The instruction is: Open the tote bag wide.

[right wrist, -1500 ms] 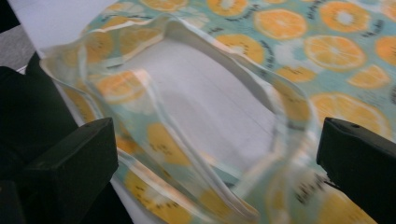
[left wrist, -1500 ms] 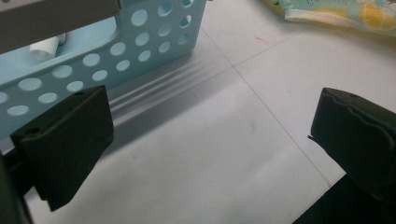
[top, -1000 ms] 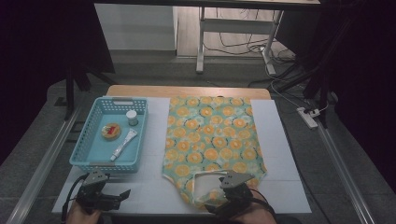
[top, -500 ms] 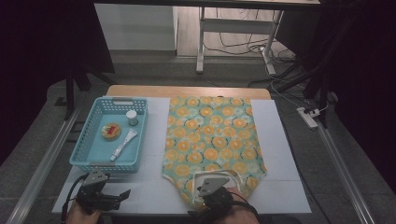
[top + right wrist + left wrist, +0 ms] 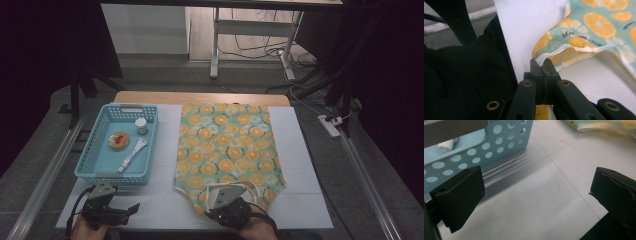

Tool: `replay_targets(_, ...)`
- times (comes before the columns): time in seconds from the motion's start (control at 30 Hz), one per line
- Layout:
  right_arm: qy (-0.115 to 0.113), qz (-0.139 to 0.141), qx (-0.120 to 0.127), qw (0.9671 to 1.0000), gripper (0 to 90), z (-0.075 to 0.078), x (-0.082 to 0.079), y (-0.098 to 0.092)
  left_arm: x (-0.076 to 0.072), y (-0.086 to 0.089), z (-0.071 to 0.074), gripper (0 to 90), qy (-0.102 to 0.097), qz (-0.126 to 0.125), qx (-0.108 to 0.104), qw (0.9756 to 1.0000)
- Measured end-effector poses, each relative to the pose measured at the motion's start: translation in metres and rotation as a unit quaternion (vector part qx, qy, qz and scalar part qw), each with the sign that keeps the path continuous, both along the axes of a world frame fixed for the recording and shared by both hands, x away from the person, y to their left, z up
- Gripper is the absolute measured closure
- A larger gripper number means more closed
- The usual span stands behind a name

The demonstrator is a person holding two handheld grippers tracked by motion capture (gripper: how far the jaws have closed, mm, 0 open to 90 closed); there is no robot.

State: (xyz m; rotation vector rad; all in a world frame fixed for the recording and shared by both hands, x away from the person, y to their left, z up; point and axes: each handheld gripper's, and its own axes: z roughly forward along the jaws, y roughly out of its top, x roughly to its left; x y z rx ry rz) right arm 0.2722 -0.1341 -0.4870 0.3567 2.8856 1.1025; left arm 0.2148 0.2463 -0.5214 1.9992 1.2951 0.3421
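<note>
Flanking orange-print cloth point(image 5: 227, 150): blue basket point(image 5: 95, 155), well apart.

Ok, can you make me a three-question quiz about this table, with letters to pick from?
1. Where is the white tube?
A in the blue basket
B on the cloth
C on the floor

2. What fruit is printed on the cloth?
A cherries
B orange slices
C bananas

3. What is the right gripper doing?
A lying open
B pinching the cloth's edge
C holding the tube

Answers: 1 A, it lies beside the small jar. 2 B, orange rounds cover it. 3 B, its jaws meet on the white hem.
</note>
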Motion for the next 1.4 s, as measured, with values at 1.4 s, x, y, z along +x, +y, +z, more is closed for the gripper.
replay_targets(1.4,-0.008,-0.085,0.02,0.9961,89.3,0.038,0.144,-0.023,0.001,0.001,0.0,0.0,0.004,0.004,-0.005,1.0)
